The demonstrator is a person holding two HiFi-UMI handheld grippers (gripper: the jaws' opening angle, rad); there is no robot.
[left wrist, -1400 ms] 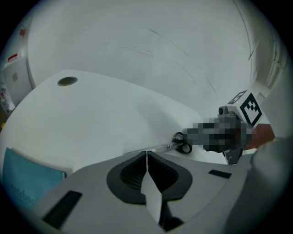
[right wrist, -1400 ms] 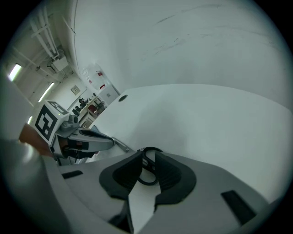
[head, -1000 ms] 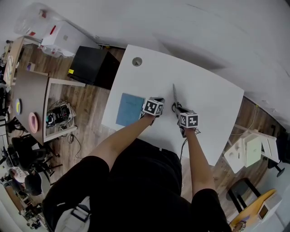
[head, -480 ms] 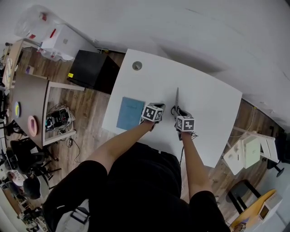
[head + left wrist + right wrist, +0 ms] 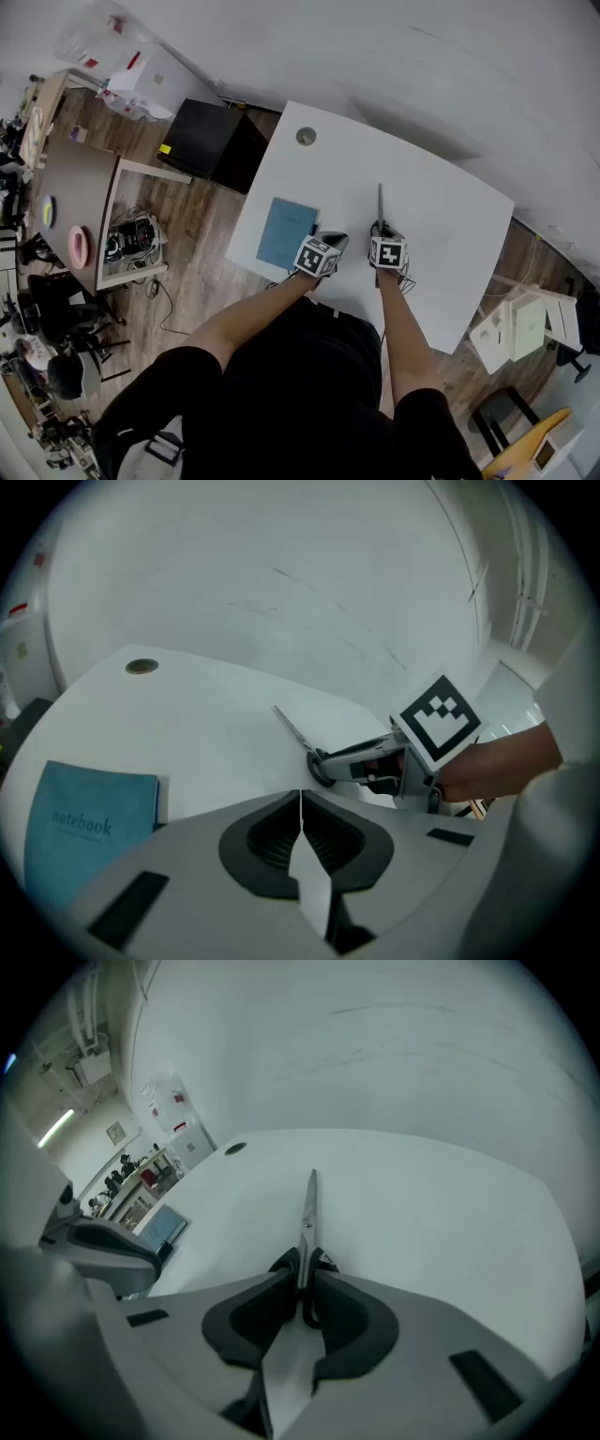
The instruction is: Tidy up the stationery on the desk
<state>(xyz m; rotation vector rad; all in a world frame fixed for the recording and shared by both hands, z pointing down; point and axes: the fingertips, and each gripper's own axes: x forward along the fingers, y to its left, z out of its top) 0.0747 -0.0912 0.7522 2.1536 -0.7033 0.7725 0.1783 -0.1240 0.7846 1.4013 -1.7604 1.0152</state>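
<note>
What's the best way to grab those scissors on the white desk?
Take the scissors by their black handles, coming from the near side along their length. They lie flat and closed on the desk, tips pointing away, and the handles are the thickest part. The right gripper is there, its jaws having just closed further on them.

the left gripper has pulled back from the side of the blue notebook, toward the person. the right gripper has turned a little, so the scissors now point straighter across the table. its jaws have just been closing, with the scissors handle between them.
</note>
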